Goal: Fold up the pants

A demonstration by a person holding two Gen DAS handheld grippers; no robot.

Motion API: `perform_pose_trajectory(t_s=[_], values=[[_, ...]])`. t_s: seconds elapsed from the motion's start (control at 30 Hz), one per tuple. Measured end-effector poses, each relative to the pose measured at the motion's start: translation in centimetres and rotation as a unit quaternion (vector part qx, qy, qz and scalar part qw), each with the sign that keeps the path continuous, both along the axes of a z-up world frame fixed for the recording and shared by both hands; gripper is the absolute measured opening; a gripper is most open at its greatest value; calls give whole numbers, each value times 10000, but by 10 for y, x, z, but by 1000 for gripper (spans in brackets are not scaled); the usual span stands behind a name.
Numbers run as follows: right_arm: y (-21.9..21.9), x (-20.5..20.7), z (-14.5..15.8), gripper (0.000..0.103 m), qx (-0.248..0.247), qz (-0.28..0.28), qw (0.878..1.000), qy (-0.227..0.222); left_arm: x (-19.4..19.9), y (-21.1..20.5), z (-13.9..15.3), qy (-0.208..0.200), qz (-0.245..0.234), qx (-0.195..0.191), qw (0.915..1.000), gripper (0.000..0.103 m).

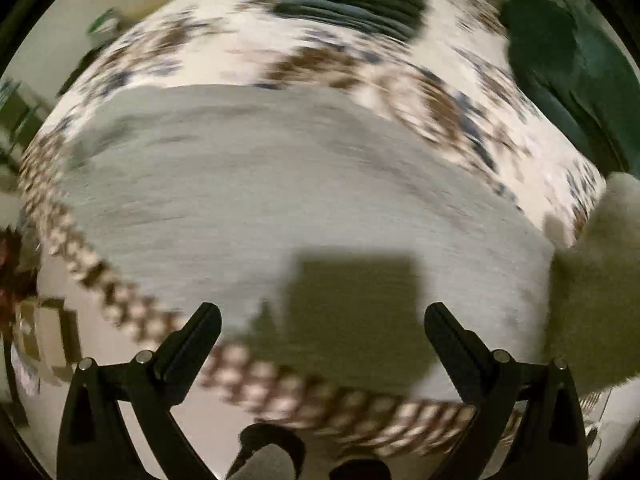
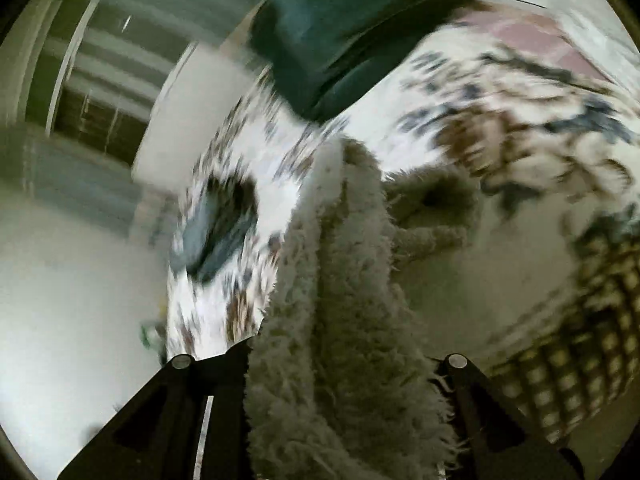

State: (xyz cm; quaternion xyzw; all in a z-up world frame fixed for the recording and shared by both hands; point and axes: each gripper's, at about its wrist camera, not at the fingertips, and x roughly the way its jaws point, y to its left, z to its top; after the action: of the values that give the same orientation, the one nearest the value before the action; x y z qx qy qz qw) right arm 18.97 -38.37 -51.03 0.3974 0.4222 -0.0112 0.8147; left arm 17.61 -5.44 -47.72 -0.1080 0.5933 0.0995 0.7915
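Note:
The pale grey fleece pants [image 1: 256,184] lie spread flat on a patterned bedspread [image 1: 328,68] in the blurred left wrist view. My left gripper [image 1: 322,320] is open and empty, hovering above the pants' near edge. In the right wrist view my right gripper [image 2: 344,360] is shut on a fluffy fold of the pants [image 2: 344,320], which hangs up between the fingers and hides the fingertips. That lifted fluffy part also shows at the right edge of the left wrist view [image 1: 600,280].
A dark teal garment [image 2: 340,28] lies on the bedspread beyond the pants, also in the left wrist view [image 1: 568,60]. A folded dark stack [image 1: 352,4] sits at the far side. The bed's checkered border [image 1: 280,384] runs near me. A window [image 2: 88,92] is at left.

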Motion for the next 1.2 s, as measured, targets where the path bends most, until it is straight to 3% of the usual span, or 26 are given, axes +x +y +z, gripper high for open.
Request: perform_pose_trajectory(t_s=[0.1, 0.2, 0.23, 0.3, 0.33, 0.4, 0.43, 0.47, 0.5, 0.6, 0.67, 0.83, 0.93, 1.0, 1.1, 1.13, 1.17, 1.2], values=[[96, 31, -36, 20, -422, 630, 9966, 333, -25, 62, 3, 64, 459, 83, 9989, 103], [176, 49, -74, 20, -955, 1216, 9856, 687, -44, 107, -6, 222, 796, 192, 9964, 103], [198, 54, -84, 20, -1141, 1426, 9798, 818, -54, 125, -7, 251, 904, 180, 9954, 103], [259, 65, -108, 23, -1846, 2114, 9508, 1313, -66, 151, -9, 271, 1088, 202, 9935, 103], [274, 65, -114, 26, -1970, 2282, 9430, 1407, -70, 160, -10, 270, 1143, 210, 9929, 103], [308, 65, -120, 47, -2192, 2788, 9230, 1495, -71, 174, -13, 260, 1255, 239, 9915, 103], [316, 64, -118, 67, -2138, 2962, 9195, 1450, -71, 180, -13, 249, 1303, 247, 9909, 103], [324, 62, -114, 77, -2001, 3191, 9164, 1353, -71, 183, -12, 235, 1338, 222, 9905, 103], [330, 59, -105, 79, -1839, 3406, 9132, 1276, -68, 185, -11, 214, 1382, 193, 9900, 103], [308, 53, -79, 88, -1005, 3562, 9218, 1155, -51, 178, 3, 12, 1319, 52, 9913, 103], [267, 50, -59, 88, -599, 3171, 9398, 1124, -34, 165, 15, -128, 1163, -15, 9931, 103], [142, 53, -38, 88, -929, 1916, 9667, 1423, 25, 102, 25, -280, 455, -555, 9970, 103], [90, 58, -51, 88, -1138, 1482, 9668, 1740, 62, 59, -2, 119, -42, -807, 9967, 103], [58, 57, -64, 88, -1088, 1214, 9684, 1890, 79, 32, -27, 478, -386, -719, 9955, 97], [39, 57, -84, 88, -968, 1120, 9669, 2077, 96, 0, -58, 688, -839, -534, 9927, 74], [37, 57, -88, 88, -937, 1108, 9665, 2119, 98, -7, -64, 713, -959, -504, 9916, 51], [34, 55, -97, 88, -896, 1116, 9651, 2191, 99, -12, -70, 746, -1062, -431, 9906, 19], [33, 54, -102, 88, -865, 1125, 9646, 2224, 99, -15, -72, 712, -1158, -463, 9896, 14]])
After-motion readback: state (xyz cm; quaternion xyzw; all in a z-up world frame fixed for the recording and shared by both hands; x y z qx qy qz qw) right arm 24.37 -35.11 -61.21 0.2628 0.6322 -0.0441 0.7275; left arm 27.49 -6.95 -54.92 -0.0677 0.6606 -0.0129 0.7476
